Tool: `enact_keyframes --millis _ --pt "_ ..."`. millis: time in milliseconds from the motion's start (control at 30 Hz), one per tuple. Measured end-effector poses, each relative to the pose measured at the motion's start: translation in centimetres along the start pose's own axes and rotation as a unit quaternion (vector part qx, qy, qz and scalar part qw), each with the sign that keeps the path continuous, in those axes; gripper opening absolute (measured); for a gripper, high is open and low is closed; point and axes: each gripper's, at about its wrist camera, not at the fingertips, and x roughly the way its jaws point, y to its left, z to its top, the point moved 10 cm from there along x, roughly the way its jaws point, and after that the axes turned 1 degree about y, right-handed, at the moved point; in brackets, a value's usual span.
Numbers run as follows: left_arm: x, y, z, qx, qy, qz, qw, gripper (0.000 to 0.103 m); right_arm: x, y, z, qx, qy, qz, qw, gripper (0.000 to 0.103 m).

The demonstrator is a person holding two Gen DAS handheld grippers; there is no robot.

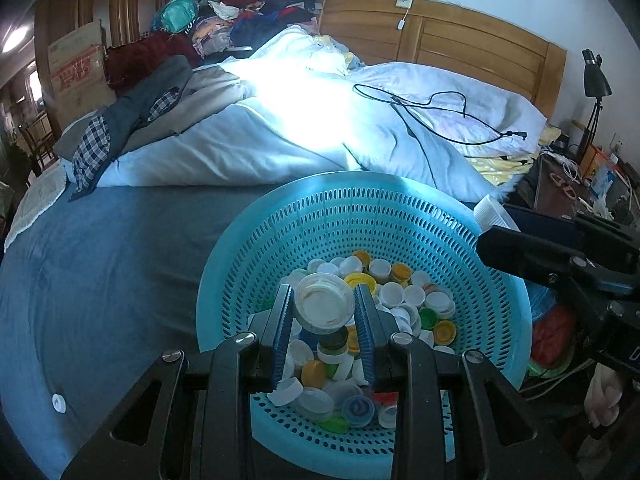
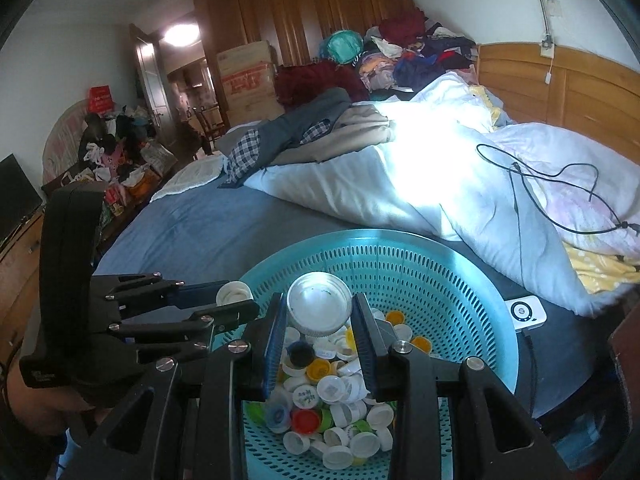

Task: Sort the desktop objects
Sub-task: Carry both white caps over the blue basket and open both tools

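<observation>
A light blue perforated basket sits on the bed and holds several bottle caps in white, yellow, green and blue. My left gripper is shut on a wide white cap, held above the pile in the basket. My right gripper is shut on a wide silver-white cap above the same basket and its caps. The right gripper also shows at the basket's right rim in the left wrist view. The left gripper shows at the left in the right wrist view, holding its white cap.
The basket rests on a blue bedsheet. A rumpled white quilt with a black cable lies behind it. One white cap lies on the sheet. A small white device lies right of the basket. A cluttered bedside table stands right.
</observation>
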Motion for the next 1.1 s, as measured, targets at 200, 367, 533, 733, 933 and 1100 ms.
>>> enact_keyframes --millis 200,367,533,733,933,1100 --pt "0.1 0.2 -0.2 0.001 0.002 0.0 1.0 0.027 0.1 0.0 0.0 -0.001 -0.001 -0.003 1.0 0.036" --pt "-0.3 1.6 -0.4 -0.019 -0.015 0.016 0.9996 0.067 0.2 -0.4 0.3 0.0 -0.013 -0.014 1.0 0.099" --pt "-1.2 6.0 -3.0 -0.052 -0.022 0.044 0.9974 0.068 0.9 1.8 0.1 -0.007 -0.009 -0.001 1.0 0.1" --pt "-2.9 18.0 -12.8 -0.147 0.007 0.129 0.9807 0.068 3.7 9.6 -2.1 -0.06 0.015 0.053 0.997 0.103" --pt "-4.7 29.9 -24.2 -0.278 0.048 0.221 0.9336 0.068 8.3 20.6 -6.5 -0.147 0.053 0.124 0.98 0.103" --pt "-4.3 35.9 -29.5 -0.348 0.061 0.276 0.894 0.068 17.0 25.1 -10.8 -0.14 0.113 0.128 0.975 0.103"
